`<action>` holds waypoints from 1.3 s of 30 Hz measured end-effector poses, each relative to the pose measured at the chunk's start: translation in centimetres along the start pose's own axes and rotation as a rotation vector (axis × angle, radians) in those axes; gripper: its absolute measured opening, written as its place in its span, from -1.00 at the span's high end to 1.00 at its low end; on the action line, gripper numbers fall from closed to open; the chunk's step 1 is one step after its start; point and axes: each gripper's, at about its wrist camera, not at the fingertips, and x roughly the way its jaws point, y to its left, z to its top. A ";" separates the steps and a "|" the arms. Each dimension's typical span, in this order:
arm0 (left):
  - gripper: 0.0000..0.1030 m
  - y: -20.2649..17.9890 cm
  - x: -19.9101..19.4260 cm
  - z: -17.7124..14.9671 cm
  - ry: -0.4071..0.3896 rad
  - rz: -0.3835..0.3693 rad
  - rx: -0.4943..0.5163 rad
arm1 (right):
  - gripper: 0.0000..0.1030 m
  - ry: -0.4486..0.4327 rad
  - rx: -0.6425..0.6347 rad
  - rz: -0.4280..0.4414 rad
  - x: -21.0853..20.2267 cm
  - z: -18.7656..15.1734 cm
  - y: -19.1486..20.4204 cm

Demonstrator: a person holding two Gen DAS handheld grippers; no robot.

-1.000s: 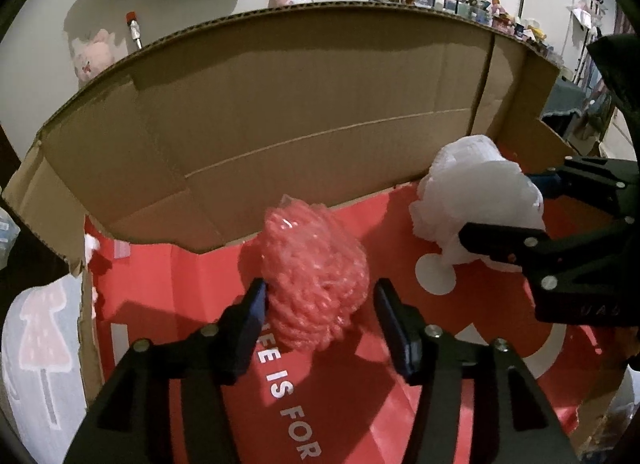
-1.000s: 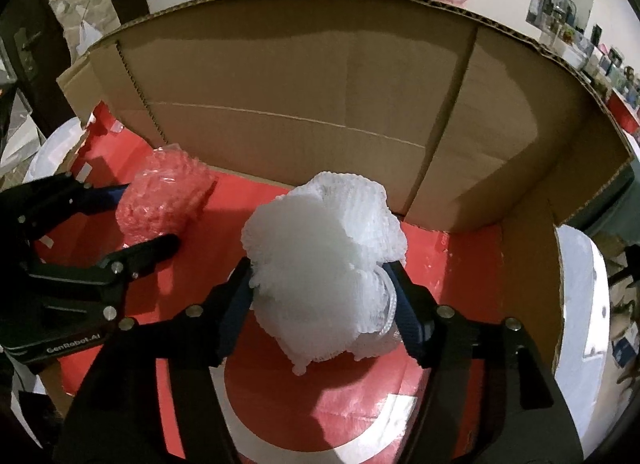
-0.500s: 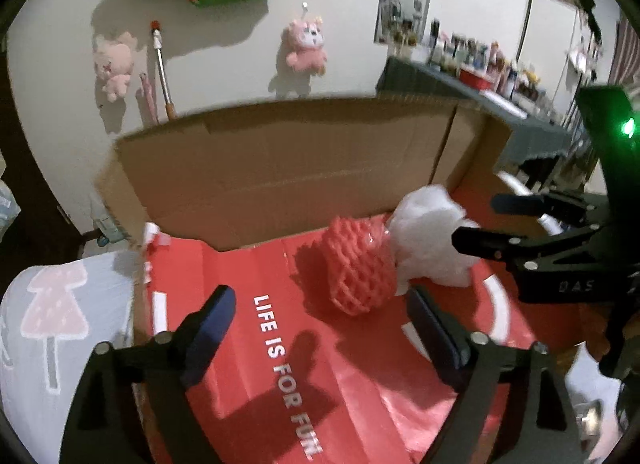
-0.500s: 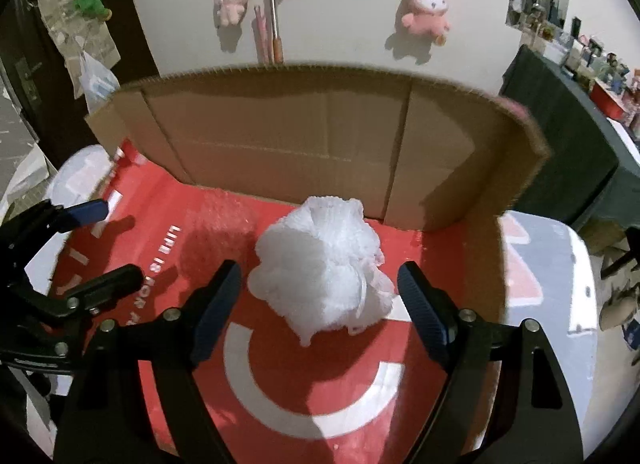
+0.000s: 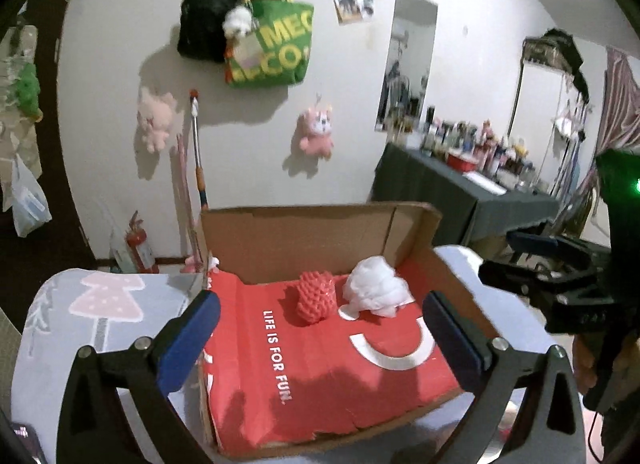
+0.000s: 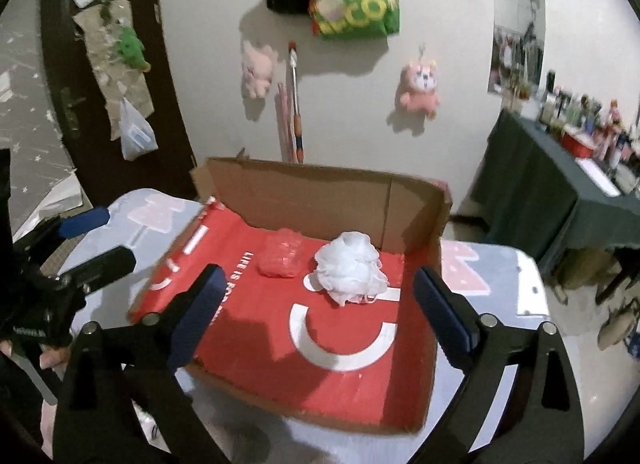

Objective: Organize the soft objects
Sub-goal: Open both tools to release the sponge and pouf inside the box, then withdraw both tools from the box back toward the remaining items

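Observation:
A red mesh puff (image 5: 316,300) and a white mesh puff (image 5: 376,291) lie side by side at the back of an open cardboard box (image 5: 304,232) with a red printed floor. In the right wrist view the red puff (image 6: 281,257) is left of the white puff (image 6: 352,267) in the box (image 6: 320,192). My left gripper (image 5: 320,328) is open and empty, held back above the box's front. My right gripper (image 6: 318,304) is open and empty too, and shows at the right of the left wrist view (image 5: 524,260).
The box rests on a table with a grey cloth with pink mushroom prints (image 5: 92,304). Plush toys (image 5: 318,132) and a green bag (image 5: 272,48) hang on the wall behind. A dark table (image 5: 460,188) with bottles stands at the right.
Both grippers let go of their puffs, opened wide and pulled back and up out of the box. The red and white puffs now lie on the box floor.

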 end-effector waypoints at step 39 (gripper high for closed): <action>-1.00 -6.9 -14.5 -21.3 -0.304 0.050 0.053 | -0.96 -0.416 -0.023 -0.275 -15.5 -28.4 6.6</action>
